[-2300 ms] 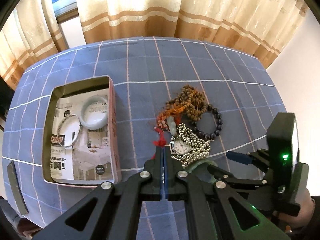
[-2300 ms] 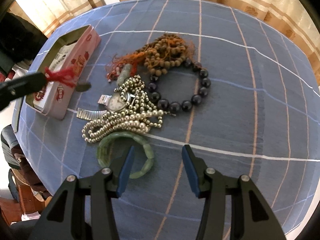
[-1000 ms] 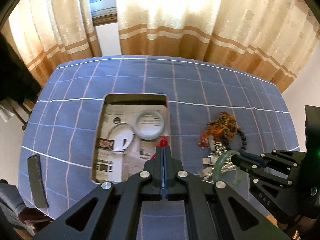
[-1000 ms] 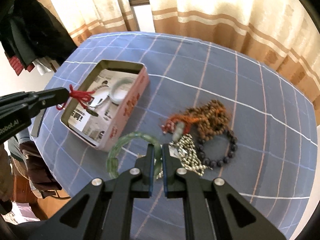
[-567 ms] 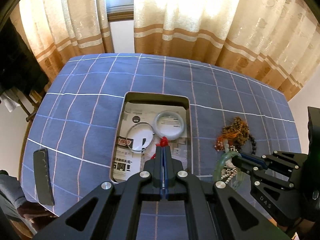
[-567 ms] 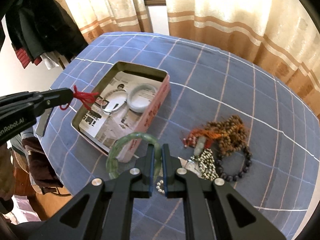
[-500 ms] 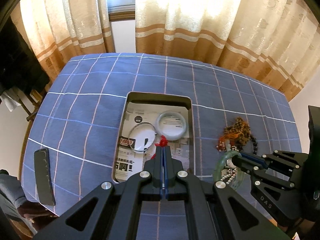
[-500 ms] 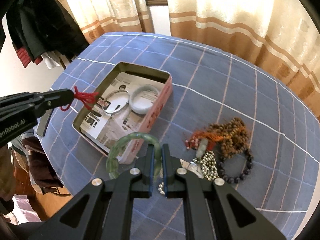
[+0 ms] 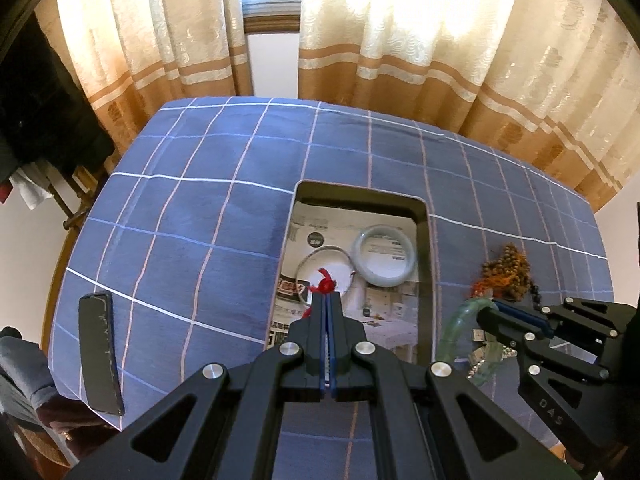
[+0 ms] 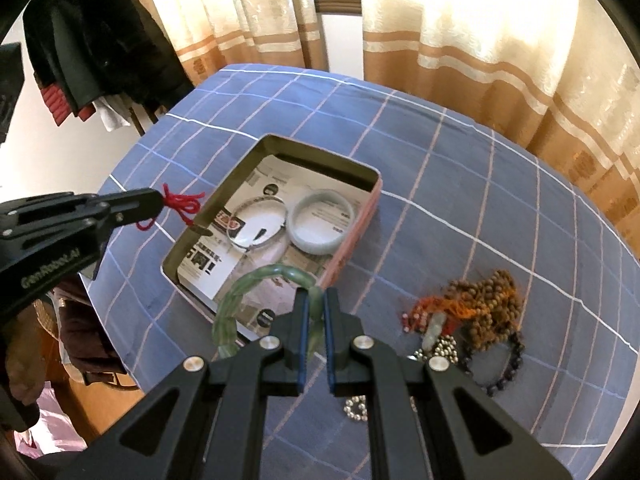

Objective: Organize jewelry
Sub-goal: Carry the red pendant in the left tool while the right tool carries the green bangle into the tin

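An open pink tin lined with printed paper rests on the blue checked tablecloth; inside lie a pale jade bangle and a thin silver bangle. My left gripper is shut on a red cord and hovers over the tin; a small pendant dangles from the cord. My right gripper is shut on a green bead bracelet, held above the tin's near edge. The right gripper and the green bracelet also show in the left wrist view.
A pile of brown prayer beads, dark beads and silver beads lies on the cloth right of the tin. A black flat object rests near the table's left edge. Curtains hang behind; dark clothes hang left.
Both grippers have carried their loads leftward from the jewelry pile, so the tin now lies right under them. Both stay shut.
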Available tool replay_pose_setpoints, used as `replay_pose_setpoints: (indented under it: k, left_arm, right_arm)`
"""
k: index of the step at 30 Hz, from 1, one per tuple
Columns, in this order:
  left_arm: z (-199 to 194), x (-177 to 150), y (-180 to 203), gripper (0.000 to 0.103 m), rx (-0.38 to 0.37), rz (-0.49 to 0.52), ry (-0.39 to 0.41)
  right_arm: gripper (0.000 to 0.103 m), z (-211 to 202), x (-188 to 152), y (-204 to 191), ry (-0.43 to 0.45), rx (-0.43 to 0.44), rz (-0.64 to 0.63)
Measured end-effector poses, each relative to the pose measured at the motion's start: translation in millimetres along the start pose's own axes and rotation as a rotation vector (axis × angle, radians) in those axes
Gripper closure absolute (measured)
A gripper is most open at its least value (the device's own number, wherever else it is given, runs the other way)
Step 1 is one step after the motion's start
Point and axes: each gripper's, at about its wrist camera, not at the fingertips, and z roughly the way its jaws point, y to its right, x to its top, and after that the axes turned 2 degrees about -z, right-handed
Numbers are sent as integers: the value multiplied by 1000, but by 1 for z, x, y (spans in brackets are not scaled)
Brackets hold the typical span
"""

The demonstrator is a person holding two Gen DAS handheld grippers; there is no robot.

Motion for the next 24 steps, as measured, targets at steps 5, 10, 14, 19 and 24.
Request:
replay_pose_setpoints:
  k: [5, 10, 14, 19, 24]
  left_arm:
    - [12, -1, -4, 103, 8, 6, -18]
    - [20, -2, -2, 103, -2, 10, -30]
    - [26, -4, 0, 103, -7, 19, -38]
    - [36, -6, 1, 103, -11, 22, -60]
    - [47, -8, 1, 103, 1, 27, -81]
  right_arm:
    - [94, 6, 9, -5, 3, 5, -9]
    - [94, 14, 19, -12, 7, 8, -22]
    - [94, 20, 24, -15, 5, 11, -31]
    - [94, 31, 28, -18, -4, 16, -34]
    - [94, 43, 29, -19, -22, 13, -40]
